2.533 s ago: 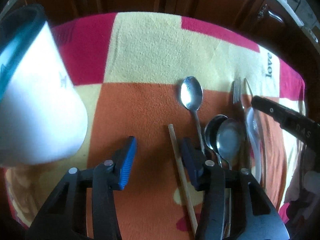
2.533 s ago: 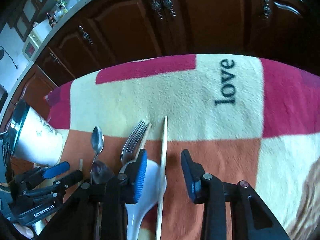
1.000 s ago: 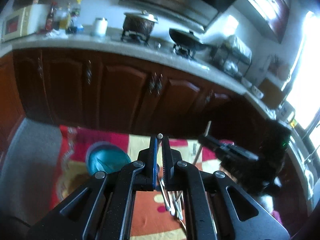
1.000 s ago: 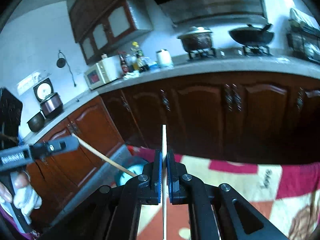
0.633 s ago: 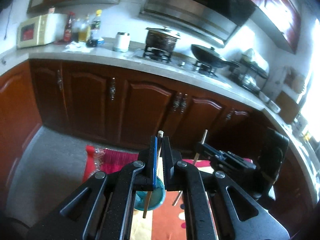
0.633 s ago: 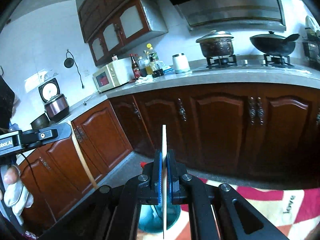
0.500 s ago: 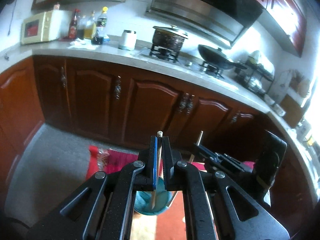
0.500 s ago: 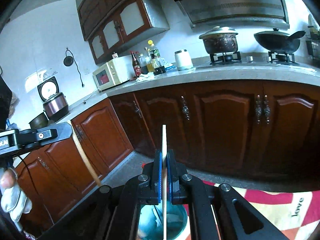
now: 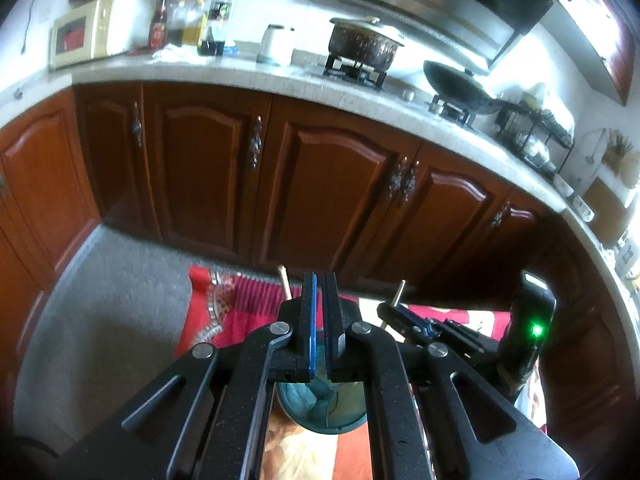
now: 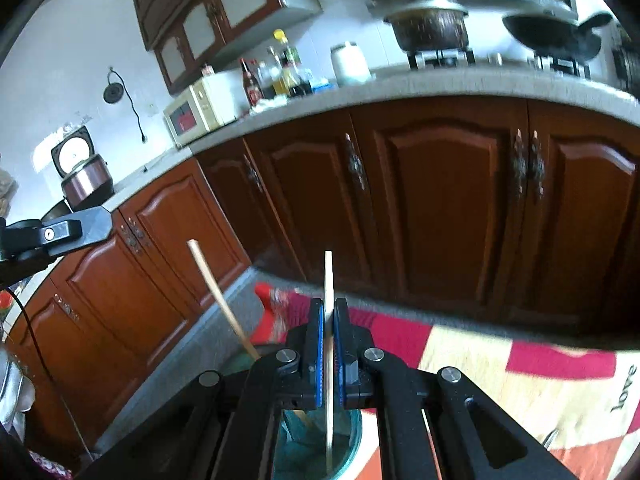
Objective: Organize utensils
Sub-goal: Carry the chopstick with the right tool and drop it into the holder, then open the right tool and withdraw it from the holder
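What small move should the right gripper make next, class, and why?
Probably open the right gripper. It is shut on the pale chopstick, held upright with its lower end inside the mouth of the teal cup, where the brown chopstick leans. Letting go should drop it in beside that one.

Two black handheld grippers with blue-lined fingers

Each gripper, left [image 9: 319,320] and right [image 10: 327,352], has matte black angular linkage arms with cut-out slots, silver round pivot screws and blue finger pads [image 10: 318,352]; a green light [image 9: 536,330] glows on the right one's black housing.
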Demonstrator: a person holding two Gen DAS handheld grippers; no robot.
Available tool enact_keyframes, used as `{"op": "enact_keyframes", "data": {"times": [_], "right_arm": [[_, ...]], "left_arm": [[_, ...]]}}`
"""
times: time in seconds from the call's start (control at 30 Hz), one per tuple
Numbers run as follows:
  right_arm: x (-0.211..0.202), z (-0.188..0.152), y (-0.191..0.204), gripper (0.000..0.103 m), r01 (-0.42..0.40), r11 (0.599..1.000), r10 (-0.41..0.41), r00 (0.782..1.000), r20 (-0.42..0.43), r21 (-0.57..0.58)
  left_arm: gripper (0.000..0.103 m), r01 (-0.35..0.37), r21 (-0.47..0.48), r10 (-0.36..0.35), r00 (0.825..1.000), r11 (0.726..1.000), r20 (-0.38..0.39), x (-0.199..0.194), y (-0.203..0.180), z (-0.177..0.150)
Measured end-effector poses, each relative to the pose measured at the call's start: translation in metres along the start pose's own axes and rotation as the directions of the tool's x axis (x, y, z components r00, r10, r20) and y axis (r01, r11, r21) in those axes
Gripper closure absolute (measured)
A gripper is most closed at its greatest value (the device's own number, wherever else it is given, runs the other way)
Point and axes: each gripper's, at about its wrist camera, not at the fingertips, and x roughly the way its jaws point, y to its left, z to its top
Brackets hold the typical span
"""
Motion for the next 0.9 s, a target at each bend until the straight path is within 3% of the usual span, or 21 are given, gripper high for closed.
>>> {"op": "enact_keyframes", "data": {"times": [0.13, 0.27, 0.4, 0.73, 0.9], "right_arm": [[0.002, -0.010, -0.009, 0.097, -0.026, 0.999, 0.027, 0.998, -0.050, 0.028], [-0.013, -0.016, -0.018, 0.073, -0.023, 0.998, 0.026, 0.998, -0.052, 0.059], [-0.030, -0.026, -0.022, 0.073, -0.020, 0.997, 0.024, 0.998, -0.058, 0.069], [-0.073, -0.059, -0.011, 0.068, 0.063, 0.998, -0.062, 0.996, -0.069, 0.017], [-0.098, -0.077, -0.014, 0.067, 0.118, 0.993, -0.117, 0.991, -0.071, 0.011]], "left_arm": [[0.101, -0.004, -0.017, 0.004, 1.000, 1.000, -0.012, 0.002, 0.000, -0.006], [0.098, -0.004, -0.026, 0.003, 1.000, 1.000, -0.024, -0.001, -0.001, -0.016], [0.072, -0.008, -0.024, 0.007, 1.000, 1.000, -0.024, -0.005, -0.007, -0.030], [0.056, -0.072, 0.079, 0.074, 0.997, 0.994, -0.016, -0.008, -0.041, -0.080], [0.055, -0.075, 0.121, 0.078, 0.997, 0.990, -0.021, -0.007, -0.060, -0.105]]}}
